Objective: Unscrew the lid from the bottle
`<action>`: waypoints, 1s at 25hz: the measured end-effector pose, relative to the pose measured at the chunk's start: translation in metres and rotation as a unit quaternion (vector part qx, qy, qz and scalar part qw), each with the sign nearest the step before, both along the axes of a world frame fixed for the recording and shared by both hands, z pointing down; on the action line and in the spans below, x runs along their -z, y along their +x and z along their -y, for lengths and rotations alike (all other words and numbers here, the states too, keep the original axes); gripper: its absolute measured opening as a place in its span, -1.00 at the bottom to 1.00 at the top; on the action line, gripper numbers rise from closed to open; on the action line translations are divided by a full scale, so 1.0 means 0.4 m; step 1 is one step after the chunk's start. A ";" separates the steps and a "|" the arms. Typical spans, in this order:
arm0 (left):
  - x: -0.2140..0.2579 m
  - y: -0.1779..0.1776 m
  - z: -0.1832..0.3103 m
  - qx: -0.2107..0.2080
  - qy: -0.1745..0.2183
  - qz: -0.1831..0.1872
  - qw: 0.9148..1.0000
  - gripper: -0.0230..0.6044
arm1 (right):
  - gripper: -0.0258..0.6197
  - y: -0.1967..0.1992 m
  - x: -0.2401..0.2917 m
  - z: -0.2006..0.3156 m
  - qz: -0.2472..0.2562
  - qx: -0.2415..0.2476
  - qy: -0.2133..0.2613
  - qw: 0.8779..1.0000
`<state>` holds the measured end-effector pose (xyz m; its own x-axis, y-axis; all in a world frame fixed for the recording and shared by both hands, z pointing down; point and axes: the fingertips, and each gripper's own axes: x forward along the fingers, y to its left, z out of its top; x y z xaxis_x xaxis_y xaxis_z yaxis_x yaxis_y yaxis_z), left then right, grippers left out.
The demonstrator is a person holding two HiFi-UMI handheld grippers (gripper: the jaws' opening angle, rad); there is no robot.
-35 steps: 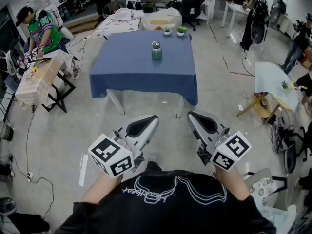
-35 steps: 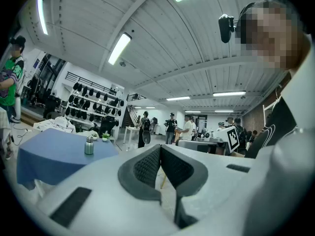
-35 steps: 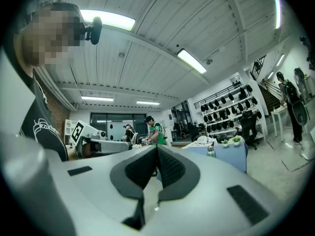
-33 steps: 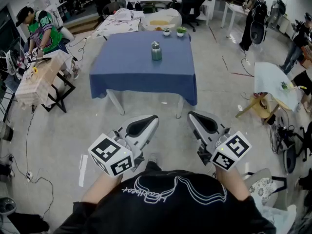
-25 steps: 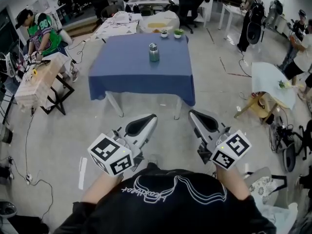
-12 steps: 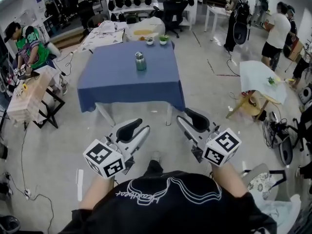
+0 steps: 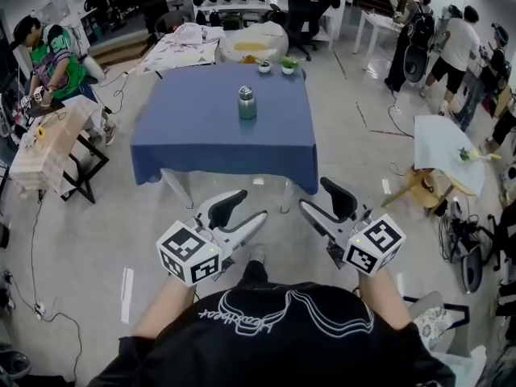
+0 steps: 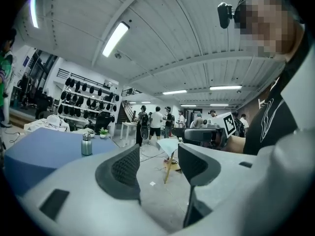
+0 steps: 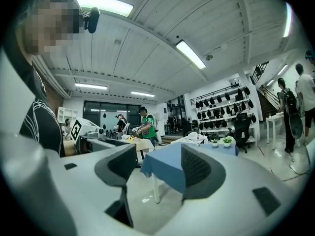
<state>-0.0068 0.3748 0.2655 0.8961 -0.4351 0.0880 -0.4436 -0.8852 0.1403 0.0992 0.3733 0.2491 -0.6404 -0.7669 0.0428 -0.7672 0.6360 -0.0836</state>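
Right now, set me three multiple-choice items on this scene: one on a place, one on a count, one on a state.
1. The bottle stands:
A. on the blue table
B. on the floor
C. in a gripper

2. Plant pots at the table's far edge:
A. one
B. two
C. four

3. The left gripper and right gripper are:
A. both shut on the bottle
B. left shut, right open
C. both open, empty

Key:
1 A: it stands upright mid-table, far from both grippers.
2 B: two small pots sit side by side.
3 C: each gripper view shows the jaws apart, having just been opening, with nothing between them.
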 end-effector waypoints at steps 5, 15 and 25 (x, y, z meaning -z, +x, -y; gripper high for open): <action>-0.045 0.001 0.181 -0.005 -0.012 0.019 1.000 -0.19 | -0.05 0.006 -0.032 0.172 -0.002 -0.010 -0.012 1.000; -0.132 -0.009 0.632 0.003 -0.027 0.048 0.998 -0.19 | -0.04 0.023 -0.079 0.541 -0.007 -0.037 -0.037 0.999; -0.287 -0.011 0.947 0.020 -0.049 0.075 0.996 -0.15 | -0.05 0.008 -0.131 0.741 -0.020 -0.039 -0.059 0.997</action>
<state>-0.0113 -0.0041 0.3801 0.8515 -0.4530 0.2642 -0.5009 -0.8516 0.1542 0.1023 0.0768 0.3015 -0.5745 -0.8025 0.1611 -0.8184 0.5613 -0.1227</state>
